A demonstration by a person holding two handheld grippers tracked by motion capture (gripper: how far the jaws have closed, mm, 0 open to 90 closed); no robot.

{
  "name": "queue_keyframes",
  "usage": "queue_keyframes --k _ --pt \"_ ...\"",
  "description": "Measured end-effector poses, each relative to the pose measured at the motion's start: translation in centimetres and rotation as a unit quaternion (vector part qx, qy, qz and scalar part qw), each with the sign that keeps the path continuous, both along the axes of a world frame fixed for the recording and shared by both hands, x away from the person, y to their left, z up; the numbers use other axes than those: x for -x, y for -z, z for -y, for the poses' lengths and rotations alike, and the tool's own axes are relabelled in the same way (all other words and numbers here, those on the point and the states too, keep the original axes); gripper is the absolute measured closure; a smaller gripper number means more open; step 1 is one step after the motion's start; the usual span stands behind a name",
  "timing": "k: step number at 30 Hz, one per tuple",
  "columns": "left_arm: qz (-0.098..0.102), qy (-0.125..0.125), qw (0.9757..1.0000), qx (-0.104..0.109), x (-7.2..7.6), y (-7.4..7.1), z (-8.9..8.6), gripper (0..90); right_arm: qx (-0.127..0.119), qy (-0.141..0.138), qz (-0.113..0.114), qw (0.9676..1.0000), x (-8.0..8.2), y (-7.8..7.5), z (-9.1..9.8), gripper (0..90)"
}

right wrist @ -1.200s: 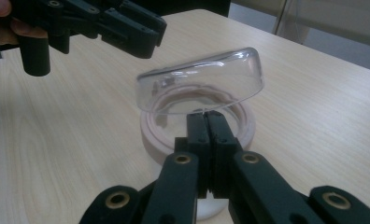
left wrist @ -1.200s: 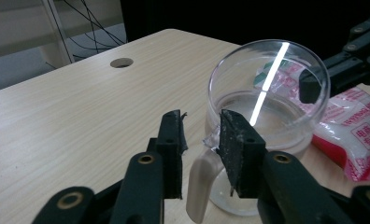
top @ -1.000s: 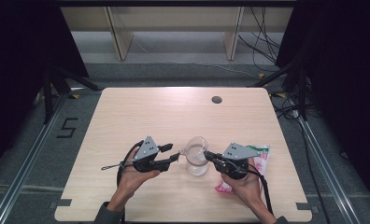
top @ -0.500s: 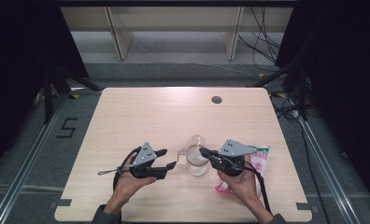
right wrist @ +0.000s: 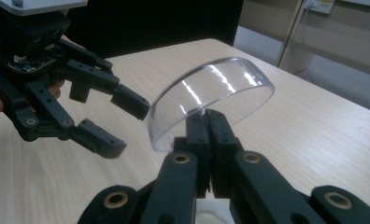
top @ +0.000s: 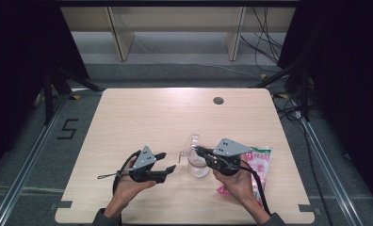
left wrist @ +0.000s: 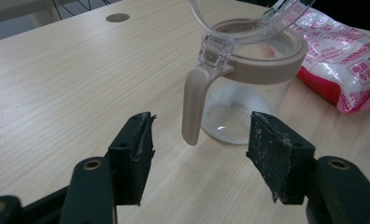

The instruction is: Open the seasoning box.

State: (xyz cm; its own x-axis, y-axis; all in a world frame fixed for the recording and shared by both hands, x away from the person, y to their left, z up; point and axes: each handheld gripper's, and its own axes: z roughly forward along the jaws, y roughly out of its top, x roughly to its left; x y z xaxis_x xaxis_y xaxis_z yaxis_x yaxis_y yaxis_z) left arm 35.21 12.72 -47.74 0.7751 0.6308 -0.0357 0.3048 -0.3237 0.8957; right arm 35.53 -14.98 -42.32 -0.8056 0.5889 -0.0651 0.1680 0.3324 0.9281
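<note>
A clear jar [top: 197, 165] with a beige collar and handle [left wrist: 195, 107] stands on the wooden table [top: 151, 117]. Its hinged clear lid [right wrist: 211, 93] is tilted up over the mouth. My right gripper [top: 197, 149] is shut on the lid's rim, reaching in from the jar's right. My left gripper [top: 168, 161] is open a little to the left of the jar. Its jaws have just been opening and nothing is between them. In the left gripper view the handle hangs just beyond the left gripper [left wrist: 199, 154] pads. The left gripper [right wrist: 122, 123] also appears at the left of the right gripper view.
A red and white plastic bag [top: 257, 162] lies on the table just right of the jar, under my right hand. A round cable hole [top: 218, 100] sits near the table's far edge. Cables and rails run along the floor around the table.
The left gripper has drawn back a little from the jar's handle and its jaws stand wider. The right gripper has raised the lid slightly and edged left.
</note>
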Motion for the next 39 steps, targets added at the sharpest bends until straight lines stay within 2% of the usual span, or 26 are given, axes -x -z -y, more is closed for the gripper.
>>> queue_keyframes --k 1,2,4,6,9,11,12,13,14,15,16,21,26,28,30,31,32,33,34,35,37,39 --pt "0.005 0.001 0.9999 -0.01 -0.1 0.0 -0.1 40.0 -0.005 0.006 -0.004 1.0 0.1 0.0 -0.2 89.2" --pt "-0.001 -0.001 1.0 -0.006 0.0 0.1 -0.1 40.0 0.001 -0.001 -0.005 1.0 0.0 -0.1 -0.3 88.9" --pt "-0.004 -0.001 1.0 -0.001 0.0 0.3 -0.1 40.0 -0.004 0.001 0.007 1.0 0.0 -0.1 -0.7 88.9" --pt "-0.004 -0.004 1.0 -0.007 0.0 0.3 -0.2 39.9 0.002 -0.007 0.001 1.0 0.0 -0.2 -0.9 88.9" --pt "-0.006 -0.003 1.0 -0.003 0.0 0.3 -0.2 39.8 -0.003 -0.006 0.006 1.0 0.0 -0.1 -1.4 88.9" --pt "0.0 -0.002 1.0 -0.005 0.0 0.2 -0.2 40.1 -0.001 -0.007 -0.006 1.0 0.0 -0.1 -1.6 88.4" --pt "0.002 -0.002 1.0 -0.006 0.0 0.1 -0.2 40.1 -0.002 -0.014 0.003 0.9999 -0.1 -0.1 -1.8 88.3" --pt "0.003 0.001 1.0 -0.003 0.1 0.1 -0.1 40.1 -0.002 -0.019 -0.006 0.9998 -0.1 -0.1 -2.0 88.2" --pt "0.0 -0.001 1.0 0.0 0.1 0.1 -0.1 40.1 0.003 -0.022 0.014 0.9997 -0.2 -0.1 -2.1 88.0" --pt "0.0 -0.001 1.0 0.0 0.1 0.1 -0.1 40.1 0.003 -0.022 0.014 0.9997 -0.2 -0.1 -2.1 88.0" --pt "0.006 0.003 1.0 -0.006 0.0 0.0 -0.2 40.1 0.001 -0.02 0.003 0.9998 0.0 -0.1 -2.3 87.7" --pt "0.009 0.004 0.9999 -0.008 0.0 0.0 -0.3 40.1 -0.001 -0.021 0.007 0.9997 -0.1 -0.3 -2.5 86.4" --pt "0.002 -0.004 1.0 -0.006 0.0 0.1 -0.4 39.9 -0.008 -0.006 0.007 0.9999 -0.1 -0.8 -0.7 81.0" --pt "-0.002 -0.006 1.0 0.0 0.1 0.2 -0.3 39.6 -0.016 0.007 -0.001 0.9998 0.0 -1.0 0.4 75.2" --pt "0.0 -0.002 1.0 -0.001 0.1 0.1 -0.2 39.2 -0.013 0.012 -0.006 0.9998 0.0 -1.1 1.5 69.6" --pt "0.0 -0.002 1.0 -0.001 0.1 0.1 -0.2 39.1 -0.013 0.012 -0.006 0.9998 0.0 -1.1 1.5 69.6" --pt "-0.003 -0.004 1.0 0.001 0.2 0.1 -0.1 38.9 -0.021 0.026 -0.012 0.9994 0.0 -1.0 2.6 64.8" --pt "-0.001 -0.001 1.0 -0.002 0.2 0.1 -0.1 38.3 -0.023 0.035 -0.002 0.9991 -0.1 -1.0 3.4 62.8" --pt "-0.001 -0.001 1.0 -0.002 0.2 0.1 -0.1 37.9 -0.023 0.035 -0.002 0.9991 -0.1 -1.0 3.4 62.8" --pt "0.007 0.004 0.9999 -0.007 0.1 0.0 -0.1 37.6 -0.034 0.05 -0.024 0.9979 0.1 -1.0 4.6 60.6" --pt "-0.003 -0.007 1.0 -0.001 0.3 0.0 0.0 37.5 -0.035 0.065 -0.029 0.9968 0.2 -0.9 5.7 56.9" --pt "-0.003 -0.01 0.9999 0.001 0.3 0.0 0.0 37.2 -0.036 0.073 -0.029 0.9963 0.2 -0.7 6.2 55.2"
